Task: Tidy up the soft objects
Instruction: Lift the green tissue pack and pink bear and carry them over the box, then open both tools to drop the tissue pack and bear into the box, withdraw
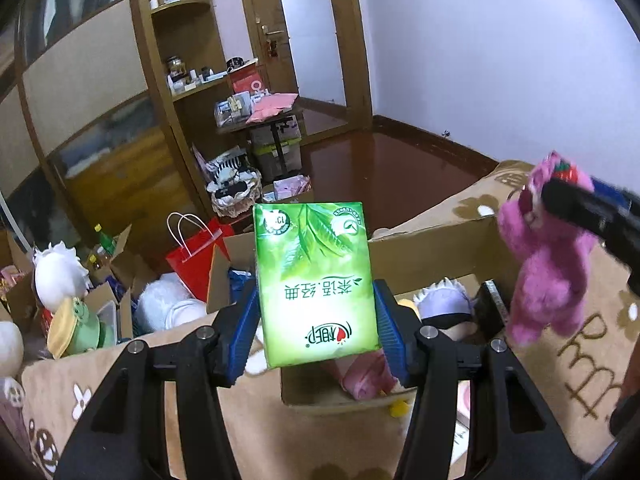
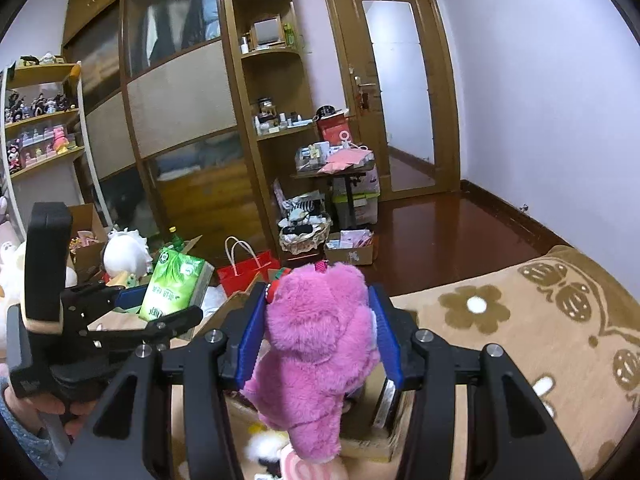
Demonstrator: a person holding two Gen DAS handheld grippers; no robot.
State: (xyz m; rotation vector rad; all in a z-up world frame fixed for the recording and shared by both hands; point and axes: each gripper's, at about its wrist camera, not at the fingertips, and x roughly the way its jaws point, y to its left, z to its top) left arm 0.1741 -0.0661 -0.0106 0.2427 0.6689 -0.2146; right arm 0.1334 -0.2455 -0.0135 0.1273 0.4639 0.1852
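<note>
Green tissue pack (image 1: 316,284), soft plastic-wrapped rectangular block, glossy film with tea-leaf print, clamped upright between the blue ribbed pads of the left hand-held gripper (image 1: 316,322); label reads upside down in the left wrist view, Chinese characters mid-pack, a red heart logo with more characters near the bottom edge, round white-green badges at the far end, small print not legible. Pack is held in the air above an open cardboard box (image 1: 432,248) that sits on the bed (image 1: 580,344). Pink plush bear (image 2: 316,344), shaggy long-pile fur, red strawberry patch by its head, gripped between the blue pads of the right hand-held gripper (image 2: 318,340), hanging legs-down over the same box; in the left wrist view it shows to the right of the tissue pack, apart from it. Inside the box: a white spiky-haired plush head (image 1: 442,300) and a pink rolled soft item (image 1: 366,376), partly hidden behind the pack. Bed cover is tan fleece with brown flower shapes, white dots and big brown lettering, only partly readable. Left of the bed on the floor: red paper bag (image 1: 196,264) with white rope handles, more open cartons, a white fluffy plush (image 1: 60,276), a green frog-like plush (image 1: 78,328). Farther back a wicker basket (image 2: 306,238), wooden wardrobe with frosted panels, curved wooden shelves, brown glazed door.
</note>
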